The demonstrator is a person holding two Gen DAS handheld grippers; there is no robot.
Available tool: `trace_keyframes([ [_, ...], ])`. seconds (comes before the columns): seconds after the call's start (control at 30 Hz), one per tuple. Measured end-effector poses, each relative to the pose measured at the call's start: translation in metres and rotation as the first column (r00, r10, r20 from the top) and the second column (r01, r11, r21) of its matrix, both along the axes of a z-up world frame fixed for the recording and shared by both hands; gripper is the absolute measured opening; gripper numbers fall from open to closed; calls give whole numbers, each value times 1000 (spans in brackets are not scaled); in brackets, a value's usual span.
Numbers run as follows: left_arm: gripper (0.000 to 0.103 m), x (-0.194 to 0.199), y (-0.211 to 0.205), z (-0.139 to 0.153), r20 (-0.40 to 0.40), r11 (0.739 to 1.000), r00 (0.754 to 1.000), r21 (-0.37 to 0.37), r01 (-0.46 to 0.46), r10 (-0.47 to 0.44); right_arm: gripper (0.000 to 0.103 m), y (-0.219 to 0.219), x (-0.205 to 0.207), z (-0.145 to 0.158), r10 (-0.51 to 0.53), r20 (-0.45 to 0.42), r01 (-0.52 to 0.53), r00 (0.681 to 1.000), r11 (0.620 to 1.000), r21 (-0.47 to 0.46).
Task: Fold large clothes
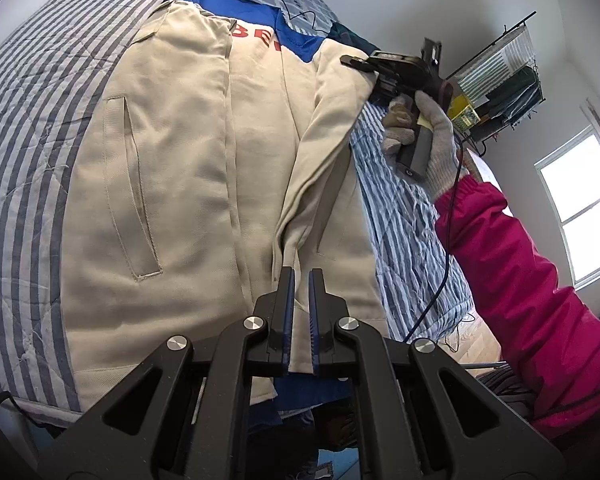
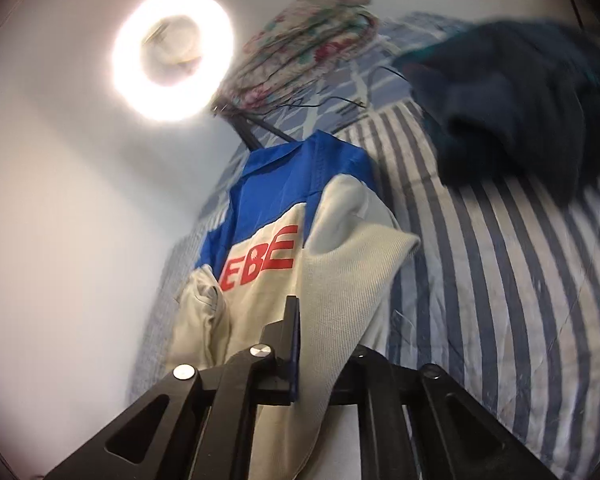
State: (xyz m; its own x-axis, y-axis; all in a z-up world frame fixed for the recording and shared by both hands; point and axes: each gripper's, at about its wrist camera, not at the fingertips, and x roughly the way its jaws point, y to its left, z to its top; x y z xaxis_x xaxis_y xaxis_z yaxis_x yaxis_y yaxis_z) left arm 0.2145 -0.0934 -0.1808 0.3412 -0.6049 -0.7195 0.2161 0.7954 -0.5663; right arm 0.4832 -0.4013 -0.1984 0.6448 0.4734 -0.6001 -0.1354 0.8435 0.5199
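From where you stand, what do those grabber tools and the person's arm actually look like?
Each tool is matte black plastic with silver screw heads and blue ribbed pads inside its two flat fingers. The right gripper sits on a black and grey pistol handle trailing a dark blue cable. The hand wears a grey knit glove, the arm a bright pink padded sleeve.

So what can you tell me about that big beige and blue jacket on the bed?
The jacket is beige woven cloth, like cotton twill, with a blue top and collar and red letters across it. It lies spread on the striped quilt, with a slanted stitched pocket showing and one side folded inward. The left gripper is shut on a fold of its fabric near the hem. The right gripper, held by a gloved hand, is shut on beige cloth near the shoulder. A dark garment lies apart from it.
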Motion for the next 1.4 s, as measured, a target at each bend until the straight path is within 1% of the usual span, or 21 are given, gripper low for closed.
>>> trace_keyframes([
  [0.1, 3, -4, 5, 3, 4, 1000, 1000, -3, 1, -1, 2, 38, 9, 13, 39, 0, -39, 999, 990, -133],
  [0.2, 3, -6, 12, 4, 4, 1000, 1000, -6, -9, 9, 2, 69, 16, 15, 71, -10, -71, 997, 977, -200],
  [0.27, 3, -6, 17, 4, 4, 1000, 1000, -10, -21, 21, 2, 84, 14, 9, 93, -23, -96, 995, 970, -221],
  [0.37, 3, -7, 25, 7, 6, 999, 999, -18, -40, 40, 2, 110, 24, -4, 114, -60, -126, 992, 954, -272],
  [0.53, 3, -11, 31, 10, 5, 998, 999, -29, -48, 48, 2, 154, 37, -32, 149, -135, -191, 980, 902, -388],
  [0.57, 3, -11, 31, 11, 6, 999, 999, -30, -45, 45, 9, 159, 39, -36, 175, -150, -221, 973, 893, -393],
  [0.6, 3, -13, 32, 12, 7, 999, 999, -29, -43, 43, 21, 164, 38, -38, 189, -158, -238, 969, 886, -398],
  [0.63, 3, -13, 31, 12, 9, 999, 999, -27, -41, 41, 31, 164, 36, -36, 202, -158, -249, 967, 886, -390],
  [0.67, 3, -13, 31, 13, 9, 999, 999, -27, -39, 40, 43, 163, 33, -30, 226, -147, -264, 963, 896, -356],
  [0.77, 3, -12, 30, 10, -3, 999, 999, -30, -37, 37, 44, 153, 19, -8, 260, -102, -279, 960, 917, -284],
  [0.8, 3, -12, 30, 9, -9, 999, 999, -29, -35, 35, 44, 146, 10, 2, 270, -91, -285, 958, 925, -250],
  [0.83, 3, -13, 29, 9, -13, 999, 999, -28, -34, 34, 44, 142, 3, 10, 279, -84, -291, 957, 926, -241],
  [0.93, 3, -14, 26, 7, -20, 1000, 1000, -26, -17, 16, 44, 131, -29, 33, 298, -62, -304, 952, 916, -262],
  [1.0, 13, -13, 28, 6, -28, 999, 999, -35, -24, 23, 44, 119, -59, 45, 311, -57, -316, 949, 915, -251],
  [1.03, 29, -13, 30, 4, -38, 998, 999, -51, -28, 27, 44, 115, -73, 51, 315, -55, -318, 948, 915, -248],
  [1.07, 41, -12, 32, 3, -47, 998, 998, -62, -33, 30, 44, 109, -86, 54, 315, -54, -319, 947, 915, -246],
  [1.13, 42, -14, 36, 2, -52, 996, 998, -79, -48, 44, 44, 97, -122, 59, 312, -58, -316, 948, 915, -251],
  [1.2, 42, -16, 35, 2, -35, 997, 999, -61, -38, 36, 44, 86, -155, 58, 299, -81, -310, 951, 916, -254],
  [1.33, 42, -18, 29, -1, -48, 996, 999, -91, -25, 20, 44, 72, -222, 47, 289, -132, -314, 948, 916, -251],
  [1.4, 42, -15, 24, -5, -68, 993, 998, -114, -12, 4, 44, 68, -252, 38, 272, -158, -307, 949, 912, -273],
])
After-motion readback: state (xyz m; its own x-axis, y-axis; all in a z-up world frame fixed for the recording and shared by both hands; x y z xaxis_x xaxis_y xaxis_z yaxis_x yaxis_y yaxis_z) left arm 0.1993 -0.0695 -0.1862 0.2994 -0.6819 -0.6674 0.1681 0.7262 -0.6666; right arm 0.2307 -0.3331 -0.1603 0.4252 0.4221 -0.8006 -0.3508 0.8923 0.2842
